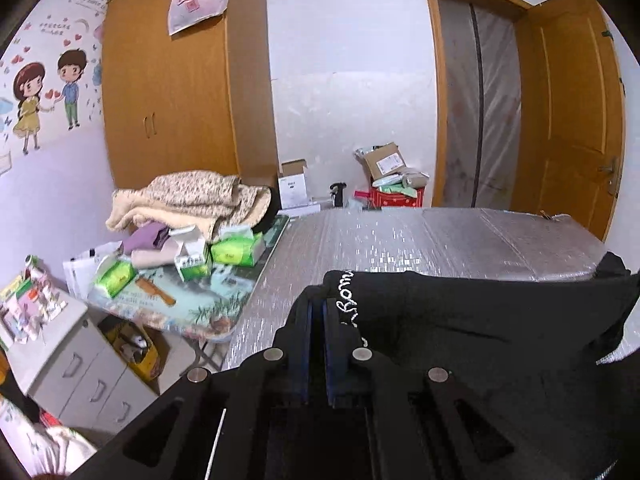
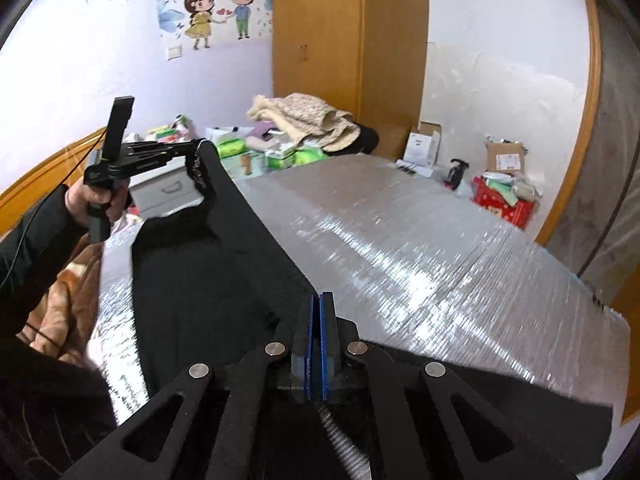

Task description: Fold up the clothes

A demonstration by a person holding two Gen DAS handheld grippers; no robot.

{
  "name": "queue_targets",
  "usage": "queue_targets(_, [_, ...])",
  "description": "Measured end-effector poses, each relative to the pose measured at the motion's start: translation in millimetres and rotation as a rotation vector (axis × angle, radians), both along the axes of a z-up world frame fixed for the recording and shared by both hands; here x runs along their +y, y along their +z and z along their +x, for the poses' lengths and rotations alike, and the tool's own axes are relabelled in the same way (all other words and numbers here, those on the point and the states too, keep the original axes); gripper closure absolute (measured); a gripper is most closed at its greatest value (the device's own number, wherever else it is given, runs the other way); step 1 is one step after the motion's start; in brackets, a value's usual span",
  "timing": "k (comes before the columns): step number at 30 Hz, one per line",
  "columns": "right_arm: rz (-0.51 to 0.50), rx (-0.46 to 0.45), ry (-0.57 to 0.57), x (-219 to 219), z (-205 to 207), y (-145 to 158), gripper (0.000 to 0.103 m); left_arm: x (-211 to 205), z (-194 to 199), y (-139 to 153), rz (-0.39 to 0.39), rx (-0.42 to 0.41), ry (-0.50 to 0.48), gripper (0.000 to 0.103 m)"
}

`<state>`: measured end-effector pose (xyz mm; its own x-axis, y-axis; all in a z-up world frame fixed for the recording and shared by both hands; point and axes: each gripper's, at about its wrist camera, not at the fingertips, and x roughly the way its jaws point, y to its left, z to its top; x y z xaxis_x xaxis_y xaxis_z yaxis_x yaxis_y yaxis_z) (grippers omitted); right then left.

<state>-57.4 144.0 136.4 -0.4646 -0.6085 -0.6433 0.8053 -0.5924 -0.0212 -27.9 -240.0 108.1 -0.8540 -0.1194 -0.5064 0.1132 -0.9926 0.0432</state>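
Observation:
A black garment (image 1: 480,312) with white lettering along one edge is stretched in the air between both grippers, above a table covered in silvery foil (image 1: 440,236). My left gripper (image 1: 318,306) is shut on the lettered edge. In the right wrist view my right gripper (image 2: 320,300) is shut on the opposite end of the black garment (image 2: 208,272), which hangs taut over the foil-covered table (image 2: 440,260). A hand holds the left gripper (image 2: 196,147) at the upper left of that view, pinching the far corner. The lower part of the cloth drops out of sight below the grippers.
A heap of beige blankets (image 1: 188,200) and green tissue packs (image 1: 236,250) lie on a side table to the left. A white drawer cabinet (image 1: 76,364), a wooden wardrobe (image 1: 168,80), cardboard boxes (image 1: 384,164) and an open wooden door (image 1: 572,112) stand around.

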Motion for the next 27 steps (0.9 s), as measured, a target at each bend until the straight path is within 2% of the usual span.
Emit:
queue_targets(6, [0.023,-0.079,0.003,-3.8,20.6,-24.2,0.098,5.1,17.7,-35.7,0.040,-0.090,0.018,0.097])
queue_targets(8, [0.015,-0.065,0.002,-1.7,30.5,-22.0,0.095,7.7,22.2,-46.4,0.051,-0.116,0.019,0.097])
queue_targets(10, [-0.006,-0.045,-0.002,3.3,42.9,-14.2,0.084,11.3,28.2,-54.8,0.046,-0.128,0.020,0.097])
queue_targets(12, [-0.020,-0.025,-0.003,8.6,54.3,-5.9,0.082,15.0,33.8,-61.6,0.043,-0.136,0.017,0.097])
queue_targets(15, [-0.027,-0.004,-0.003,14.9,69.5,2.2,0.079,15.5,41.5,-67.4,0.056,-0.132,0.024,0.097])
queue_targets(19, [-0.015,-0.015,-0.006,18.1,75.1,-7.4,0.078,9.4,56.5,-74.4,0.110,-0.123,0.045,0.097])
queue_targets(27, [0.008,-0.133,-0.045,11.4,57.2,-61.8,0.078,-19.7,95.2,-76.5,0.260,-0.070,0.179,0.090])
